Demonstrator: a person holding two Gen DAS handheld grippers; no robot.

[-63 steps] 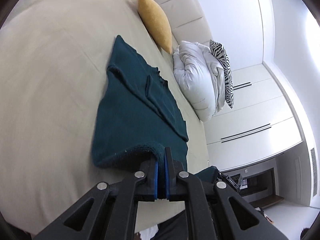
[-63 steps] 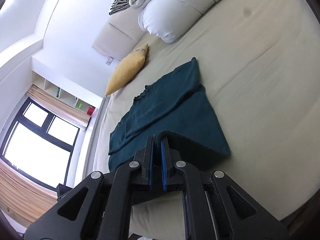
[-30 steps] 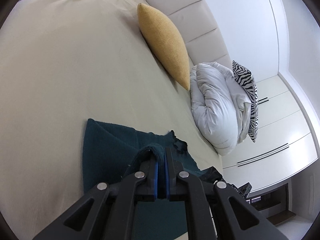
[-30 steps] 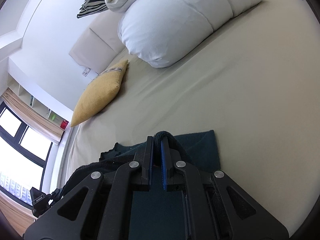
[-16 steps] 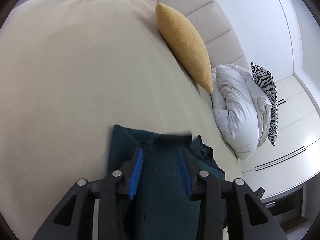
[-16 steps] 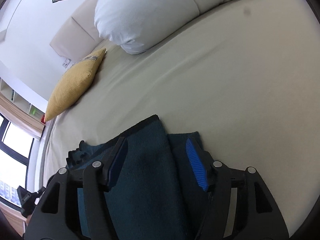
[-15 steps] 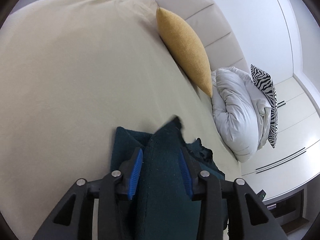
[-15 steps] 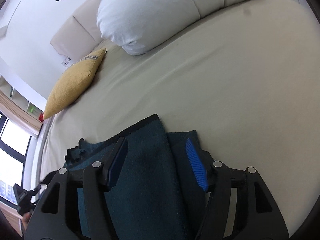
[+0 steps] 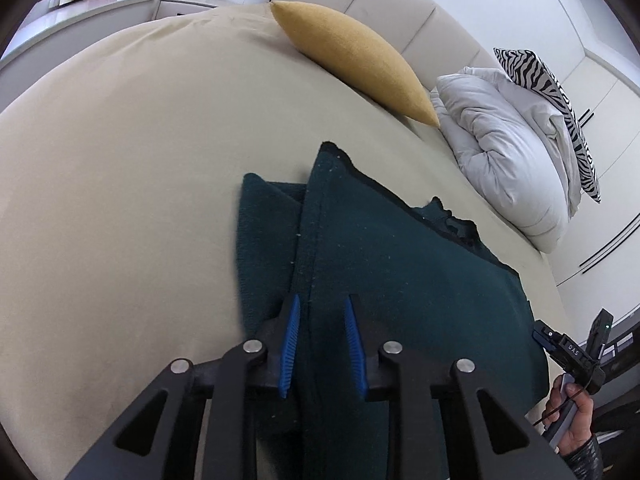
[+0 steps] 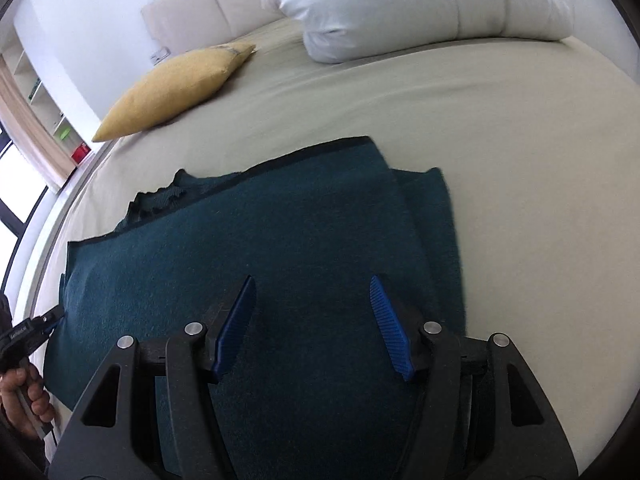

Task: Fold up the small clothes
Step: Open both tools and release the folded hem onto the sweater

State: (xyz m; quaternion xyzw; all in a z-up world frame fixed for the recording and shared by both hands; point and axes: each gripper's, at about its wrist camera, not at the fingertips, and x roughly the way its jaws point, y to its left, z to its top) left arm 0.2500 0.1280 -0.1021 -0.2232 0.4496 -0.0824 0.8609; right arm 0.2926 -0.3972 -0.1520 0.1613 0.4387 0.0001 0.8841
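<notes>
Teal garment [image 9: 400, 280] folded on beige bed [image 9: 120, 160], left tool [image 9: 320, 312] and right tool [image 10: 312, 296] both spread apart.

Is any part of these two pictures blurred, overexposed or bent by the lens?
Left wrist view: bed bulges from fisheye distortion, garment sharp. Right wrist view: window at left edge is blown out white; duvet is bright but keeps its folds.

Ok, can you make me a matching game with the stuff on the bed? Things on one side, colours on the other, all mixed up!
Things:
1. sweater
2. pointy pillow
3. puffy duvet
4. striped pillow

Colours:
A. white
B. black and white
C. dark teal
D. mustard yellow

Pairs: 1-C, 2-D, 3-A, 4-B
</notes>
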